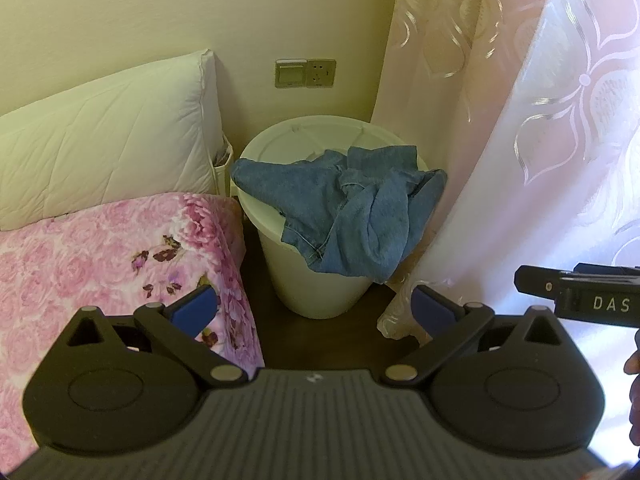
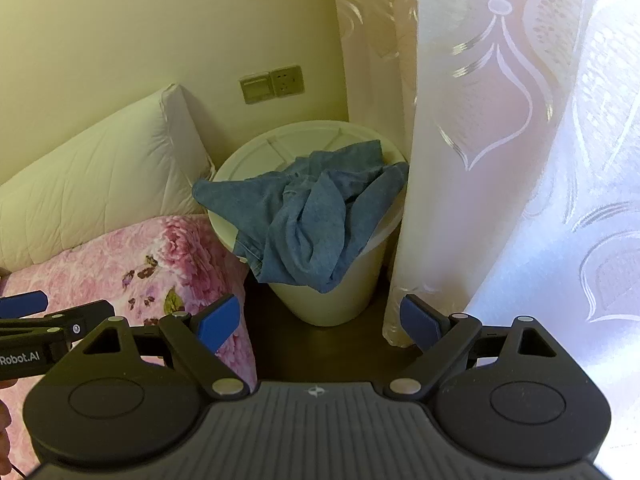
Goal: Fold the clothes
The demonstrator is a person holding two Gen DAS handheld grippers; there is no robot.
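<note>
Both claws hang wide apart with nothing between their blue pads: the left claw point(image 1: 314, 310) and the right claw point(image 2: 320, 320) each point down at a strip of dark floor point(image 1: 320, 340) beside the bed. Beyond the pads, a crumpled blue denim garment point(image 1: 348, 208) lies heaped on the lid of a white round bin point(image 1: 316, 280), one part spread flat toward the bin's left rim, the rest spilling over the front edge and down the bin's wall. The bin stands on the floor in the room's corner, between the bed's edge and the curtain. On the left, a pink floral bedspread point(image 1: 100, 260) covers the bed to its near corner, and a white quilted pillow point(image 1: 104, 140) leans against the cream wall point(image 1: 160, 8) at the head. A wall switch and socket plate point(image 1: 305, 73) sits above the bin. On the right, a pale pink patterned curtain point(image 1: 520, 120) falls to the floor, touching the bin's right side.

From the left wrist, the other tool's black body shows at the right edge, with part of a hand point(image 1: 634, 392) below it. From the right wrist, the left tool's blue pad and lettered arm enter over the bedspread at the left edge.
</note>
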